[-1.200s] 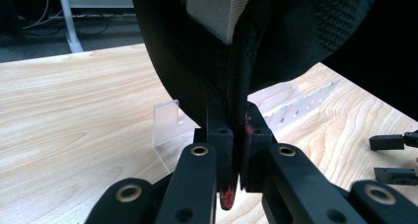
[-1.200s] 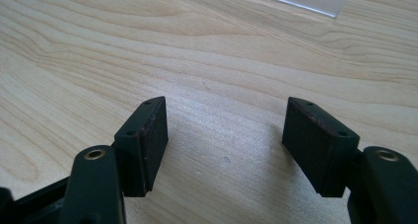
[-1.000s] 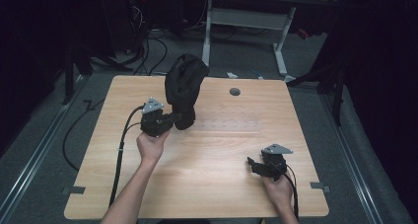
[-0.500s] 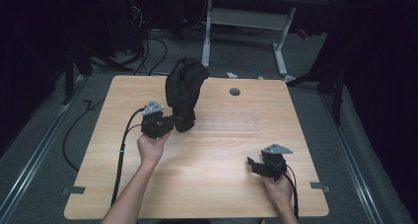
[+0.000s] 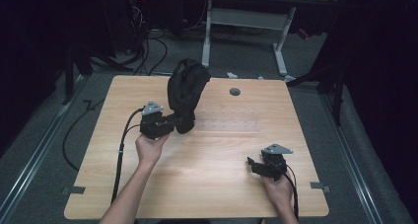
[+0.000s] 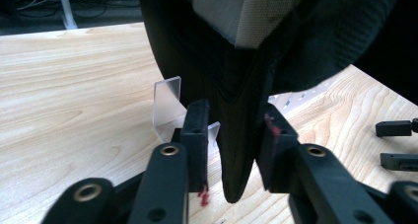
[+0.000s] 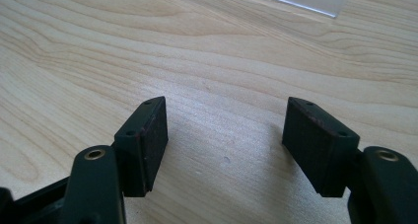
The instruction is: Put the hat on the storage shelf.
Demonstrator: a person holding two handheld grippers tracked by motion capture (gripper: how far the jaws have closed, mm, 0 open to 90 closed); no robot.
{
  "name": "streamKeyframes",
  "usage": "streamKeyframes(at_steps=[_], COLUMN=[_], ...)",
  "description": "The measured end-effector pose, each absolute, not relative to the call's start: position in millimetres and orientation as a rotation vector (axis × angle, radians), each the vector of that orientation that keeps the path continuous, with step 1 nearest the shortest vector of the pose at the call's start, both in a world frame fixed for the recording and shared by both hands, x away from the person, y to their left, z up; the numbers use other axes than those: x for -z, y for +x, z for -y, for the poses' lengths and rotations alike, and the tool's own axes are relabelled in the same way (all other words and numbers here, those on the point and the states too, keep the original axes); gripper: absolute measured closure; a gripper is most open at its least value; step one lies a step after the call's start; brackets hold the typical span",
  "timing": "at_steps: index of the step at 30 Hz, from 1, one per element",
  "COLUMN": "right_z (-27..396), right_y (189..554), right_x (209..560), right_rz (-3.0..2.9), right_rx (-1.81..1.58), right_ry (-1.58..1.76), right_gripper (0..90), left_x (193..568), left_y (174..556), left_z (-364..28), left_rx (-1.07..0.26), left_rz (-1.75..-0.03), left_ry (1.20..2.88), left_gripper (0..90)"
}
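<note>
black fabric cap [image 5: 186,92] upright on clear plastic stand [image 6: 166,105], upper centre of light wooden table [image 5: 217,174]. left gripper [image 5: 183,124] jaws just eased apart, cap brim [image 6: 239,150] loose between pads: release, placing likely done. right gripper [image 5: 253,165] spread, empty, lower right.

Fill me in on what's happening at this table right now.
A person works at a wooden table with a gripper in each hand. The left gripper is at the lower edge of a black cap propped on a clear stand. Its jaws have just been opening: the cap's edge sits between them, with a gap at one pad at least. The right gripper rests open near the table's front right, holding nothing.
</note>
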State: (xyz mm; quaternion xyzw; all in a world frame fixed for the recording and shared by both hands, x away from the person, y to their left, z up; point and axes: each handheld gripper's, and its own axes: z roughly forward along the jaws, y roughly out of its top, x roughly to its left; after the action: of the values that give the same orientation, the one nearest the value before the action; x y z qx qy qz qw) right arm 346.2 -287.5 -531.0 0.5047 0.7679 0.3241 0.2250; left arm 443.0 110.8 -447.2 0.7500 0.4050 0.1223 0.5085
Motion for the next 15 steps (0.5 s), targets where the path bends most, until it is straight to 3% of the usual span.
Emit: streamKeyframes(at_steps=[9, 15], right_z=[287.5, 287.5], right_y=[346.1, 346.1], right_x=[531.0, 531.0], right_rz=[-2.118, -2.117], right_rx=[-0.894, -0.894], right_ry=[1.392, 1.394], right_gripper=[34.0, 34.0], left_x=[448.8, 446.0], left_y=[440.3, 435.9], left_z=[-113.2, -117.6], left_rx=[-0.260, -0.252], left_rz=[-0.987, -0.983], left_ry=[1.823, 1.812], left_gripper=[50.3, 46.3])
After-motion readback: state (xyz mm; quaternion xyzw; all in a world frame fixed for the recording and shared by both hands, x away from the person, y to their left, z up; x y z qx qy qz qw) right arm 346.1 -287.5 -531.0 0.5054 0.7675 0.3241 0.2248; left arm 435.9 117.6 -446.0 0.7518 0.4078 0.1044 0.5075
